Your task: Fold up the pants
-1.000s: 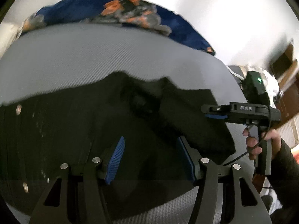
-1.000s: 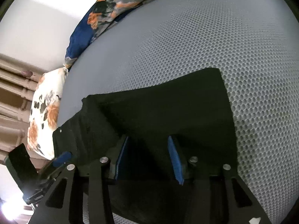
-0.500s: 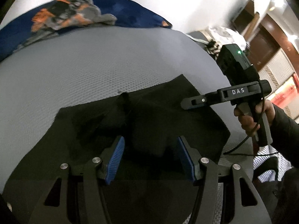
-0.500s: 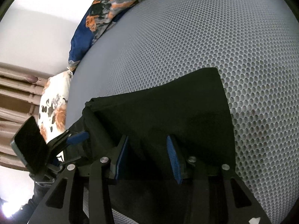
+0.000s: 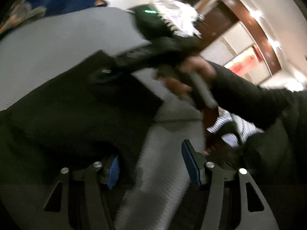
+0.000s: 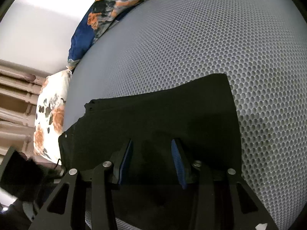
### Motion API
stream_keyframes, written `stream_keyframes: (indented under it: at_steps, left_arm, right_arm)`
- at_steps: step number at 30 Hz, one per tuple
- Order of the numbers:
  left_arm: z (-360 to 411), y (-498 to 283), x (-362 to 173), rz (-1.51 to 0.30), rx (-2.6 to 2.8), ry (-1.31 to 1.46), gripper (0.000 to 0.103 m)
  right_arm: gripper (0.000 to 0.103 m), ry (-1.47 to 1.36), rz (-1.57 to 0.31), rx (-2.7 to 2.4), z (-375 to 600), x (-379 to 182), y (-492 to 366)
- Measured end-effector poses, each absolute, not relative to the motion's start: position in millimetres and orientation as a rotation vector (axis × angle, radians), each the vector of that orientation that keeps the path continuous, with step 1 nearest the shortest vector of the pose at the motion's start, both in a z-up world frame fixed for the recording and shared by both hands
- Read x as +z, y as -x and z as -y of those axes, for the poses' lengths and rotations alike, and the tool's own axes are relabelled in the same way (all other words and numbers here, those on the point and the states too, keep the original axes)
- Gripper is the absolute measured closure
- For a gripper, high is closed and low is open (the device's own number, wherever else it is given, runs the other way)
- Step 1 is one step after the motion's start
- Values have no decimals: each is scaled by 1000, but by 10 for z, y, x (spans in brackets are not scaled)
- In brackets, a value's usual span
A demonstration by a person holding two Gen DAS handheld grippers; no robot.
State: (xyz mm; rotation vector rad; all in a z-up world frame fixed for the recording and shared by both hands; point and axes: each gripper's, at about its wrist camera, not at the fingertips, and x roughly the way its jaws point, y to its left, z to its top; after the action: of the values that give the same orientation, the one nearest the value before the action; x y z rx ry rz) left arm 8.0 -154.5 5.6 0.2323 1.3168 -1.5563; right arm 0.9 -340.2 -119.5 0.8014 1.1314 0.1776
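The black pants (image 6: 163, 118) lie folded flat on the grey mesh mattress (image 6: 211, 48). In the blurred left wrist view they (image 5: 73, 111) fill the left half. My left gripper (image 5: 151, 166) is open and empty, over the pants' right edge and bare mattress (image 5: 163, 163). My right gripper (image 6: 152, 161) is open and empty, low over the near part of the pants. It also shows in the left wrist view (image 5: 107, 72), over the pants' far corner, held by a hand (image 5: 191, 76).
A blue floral blanket (image 6: 107, 19) lies bunched at the mattress's far edge, and a white floral pillow (image 6: 49, 115) lies at its left. The left hand-held gripper body (image 6: 17, 174) shows at the lower left. Wooden furniture (image 5: 249, 28) stands beyond the right side.
My left gripper has swung right and off the pants' middle toward their right edge; its view is blurred. My right gripper has stayed open over the pants.
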Motion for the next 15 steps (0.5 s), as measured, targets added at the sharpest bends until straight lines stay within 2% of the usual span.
stream_keyframes:
  at_steps: [5,9,10,15]
  left_arm:
    - [1295,-2,61,-1316,-1439,-291,44]
    - [988,-74,-156,-1368,-1288,-316,44]
    - [935,-89,-219,-1380,-1249,-324,44]
    - [780,-155,-233,-1364,-1170,-229,44]
  right_arm:
    - [65,-789,-1134,179,3410,-1204,-70]
    - [65,-763,-1140,175,3408,-1188,-103]
    - [62,-762,-1136,167,3399,-1169,-98]
    - [59,-629,-1113,125,3329,-1006,15]
